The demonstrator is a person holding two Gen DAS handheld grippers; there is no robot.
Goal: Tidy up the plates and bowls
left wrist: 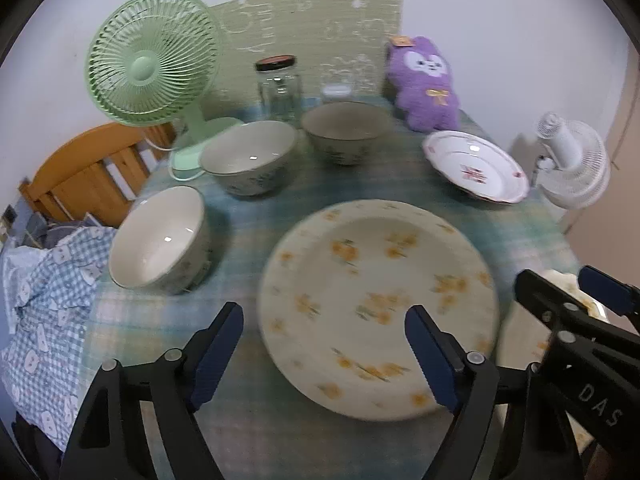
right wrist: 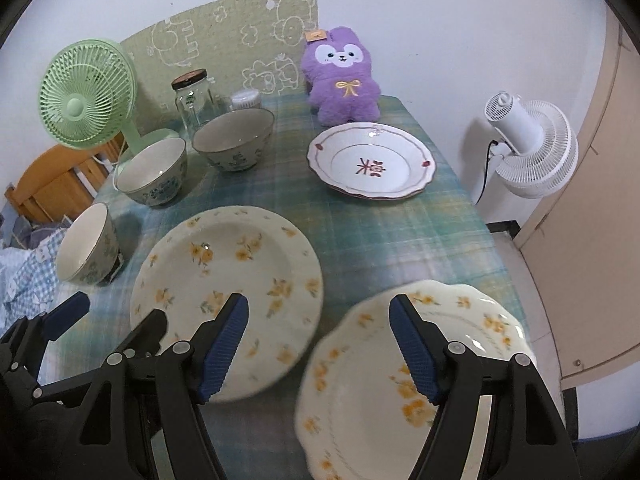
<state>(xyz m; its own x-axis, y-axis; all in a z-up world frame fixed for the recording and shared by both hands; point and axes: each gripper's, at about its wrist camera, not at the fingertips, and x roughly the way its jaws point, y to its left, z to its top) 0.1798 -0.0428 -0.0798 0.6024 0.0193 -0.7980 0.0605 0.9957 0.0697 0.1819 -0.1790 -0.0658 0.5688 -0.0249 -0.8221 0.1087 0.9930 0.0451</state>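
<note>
On the surface (right wrist: 400, 240), 3 bowls at left, w/ a round flowered plate (right wrist: 224, 280) near front. Left gripper (left wrist: 324, 352) above it, fingers released. Right gripper (right wrist: 320, 344) over a wavy plate (right wrist: 460, 320), fingers also apart, empty.

Both views are taken from above the near edge of the table (left wrist: 256, 216), angled steeply down toward the far edge and wall. The left wrist view is set further left. The round floral plate (left wrist: 376, 304) (right wrist: 228, 284) and the bowls are shared.
</note>
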